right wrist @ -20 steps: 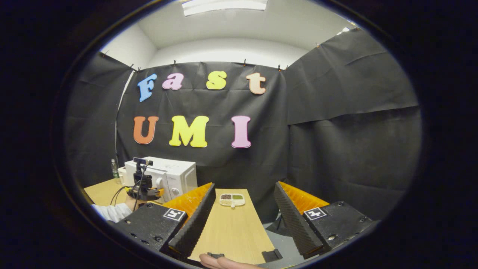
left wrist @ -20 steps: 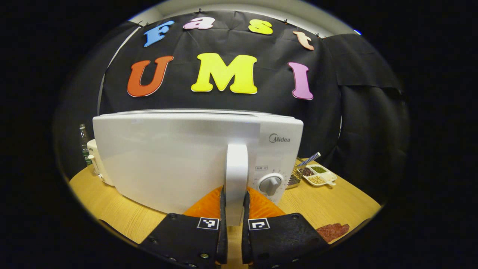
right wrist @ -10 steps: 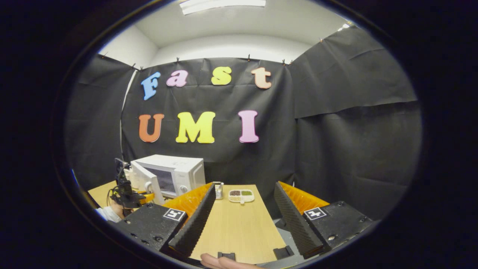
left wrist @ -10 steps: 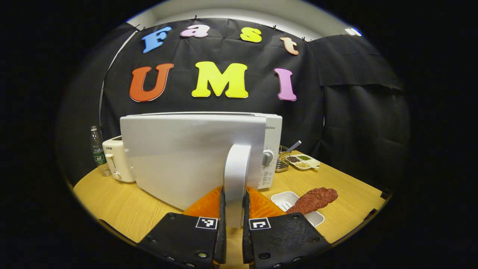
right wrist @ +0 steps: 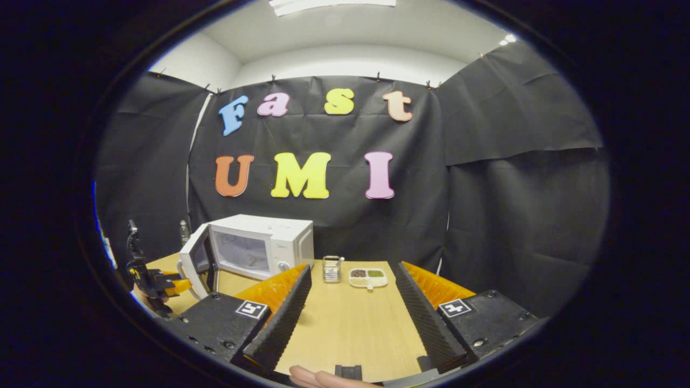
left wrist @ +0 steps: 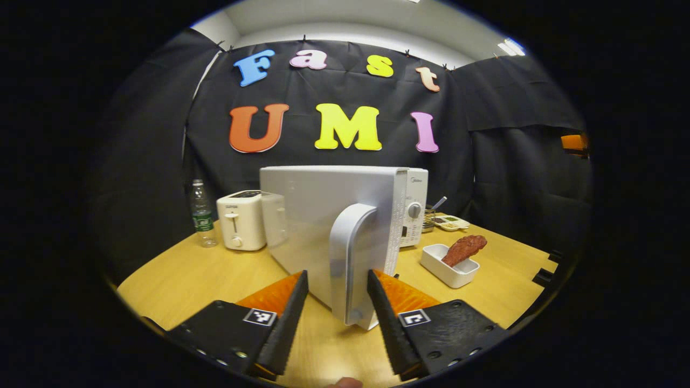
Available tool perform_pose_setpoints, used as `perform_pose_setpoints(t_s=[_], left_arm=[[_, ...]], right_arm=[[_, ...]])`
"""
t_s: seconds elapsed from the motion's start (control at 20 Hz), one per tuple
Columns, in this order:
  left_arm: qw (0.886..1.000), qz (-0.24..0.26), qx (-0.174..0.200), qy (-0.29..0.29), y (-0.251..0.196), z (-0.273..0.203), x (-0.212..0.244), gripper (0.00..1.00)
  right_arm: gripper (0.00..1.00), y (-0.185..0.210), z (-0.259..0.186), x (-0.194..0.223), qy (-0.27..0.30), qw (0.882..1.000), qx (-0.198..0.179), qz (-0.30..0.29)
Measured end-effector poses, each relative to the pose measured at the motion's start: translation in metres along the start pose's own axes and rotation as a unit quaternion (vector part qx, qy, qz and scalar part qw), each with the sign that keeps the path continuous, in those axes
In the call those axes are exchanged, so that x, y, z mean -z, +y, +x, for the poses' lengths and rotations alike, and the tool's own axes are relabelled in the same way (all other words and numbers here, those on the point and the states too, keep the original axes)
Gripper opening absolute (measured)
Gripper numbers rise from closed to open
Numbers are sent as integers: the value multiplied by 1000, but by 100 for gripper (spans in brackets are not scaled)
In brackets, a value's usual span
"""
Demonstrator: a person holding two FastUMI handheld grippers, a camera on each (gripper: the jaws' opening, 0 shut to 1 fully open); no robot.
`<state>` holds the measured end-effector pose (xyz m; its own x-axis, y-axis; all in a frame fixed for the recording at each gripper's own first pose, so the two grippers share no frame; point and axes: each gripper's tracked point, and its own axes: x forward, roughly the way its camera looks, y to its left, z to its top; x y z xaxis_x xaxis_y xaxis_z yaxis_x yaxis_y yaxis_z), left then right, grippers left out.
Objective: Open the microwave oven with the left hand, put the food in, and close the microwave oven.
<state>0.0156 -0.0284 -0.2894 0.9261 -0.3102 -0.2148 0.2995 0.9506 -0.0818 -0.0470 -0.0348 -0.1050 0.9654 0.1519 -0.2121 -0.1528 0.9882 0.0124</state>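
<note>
The white microwave stands on the wooden table with its door swung wide open. My left gripper is open, and the door's white handle stands between its spread fingers without being pressed. The food, a reddish-brown piece of meat, lies in a white rectangular dish to the right of the microwave. In the right gripper view the microwave shows its open door and lit inside, with the left gripper at the door's edge. My right gripper hangs open over the table, holding nothing.
A white toaster and a plastic bottle stand left of the microwave. A wire basket and a compartment plate of grains sit at the table's far end. The table's right edge is near the dish.
The door has swung from nearly closed to wide open. My left gripper, shut on the handle before, has spread its fingers and let go. The right gripper stays open.
</note>
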Motion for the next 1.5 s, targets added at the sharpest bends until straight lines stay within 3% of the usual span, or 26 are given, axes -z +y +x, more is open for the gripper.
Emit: perform_pose_setpoints(t_s=[0.05,0.1,0.3,0.35,0.4,0.5,0.55,0.6,0.65,1.0,1.05,1.1,1.15,1.2,1.25,1.3,1.4,1.45,1.5], left_arm=[[1000,0,-9,-1,11,-13,1,70],[1000,-3,-20,0,22,-26,0,92],[999,0,-52,-8,47,-67,-15,92],[998,6,-59,-4,50,-77,-14,92],[997,11,-73,-4,57,-86,-18,92],[995,6,-101,-8,68,-104,-31,92],[994,-5,-107,-18,68,-111,-42,92],[994,-21,-107,-28,66,-114,-53,92],[994,-32,-103,-34,60,-114,-63,92],[992,-28,-106,-55,35,-94,-130,92],[992,-25,-110,-62,33,-90,-139,92],[991,-21,-113,-69,30,-84,-147,92],[990,-18,-114,-74,26,-80,-153,92],[990,-16,-115,-78,22,-75,-158,92],[990,-13,-116,-79,20,-69,-160,92],[990,-10,-120,-73,19,-63,-158,92],[988,-6,-137,-64,23,-54,-155,92],[988,-5,-143,-64,23,-51,-157,92],[987,-5,-144,-70,21,-48,-159,92]], right_arm=[[90,8,5,3,5,1000,-6,-2],[100,17,11,6,10,1000,-12,-4],[100,46,40,24,41,999,-32,-14],[91,50,47,26,48,998,-36,-13],[100,52,58,27,53,998,-40,-10],[99,49,82,29,62,997,-35,-4],[91,48,94,32,69,997,-33,-1],[91,50,106,34,78,996,-37,0],[98,53,116,39,88,995,-45,1],[99,59,182,82,175,978,-108,24],[89,57,191,92,190,975,-111,28],[89,53,199,106,213,970,-108,38],[97,56,205,121,238,962,-120,55],[96,64,209,133,264,951,-142,77],[80,72,209,150,294,936,-163,100],[89,81,210,163,318,922,-181,125],[84,94,212,187,360,895,-208,161],[67,99,213,197,377,882,-220,177],[65,104,213,205,391,871,-231,189]])
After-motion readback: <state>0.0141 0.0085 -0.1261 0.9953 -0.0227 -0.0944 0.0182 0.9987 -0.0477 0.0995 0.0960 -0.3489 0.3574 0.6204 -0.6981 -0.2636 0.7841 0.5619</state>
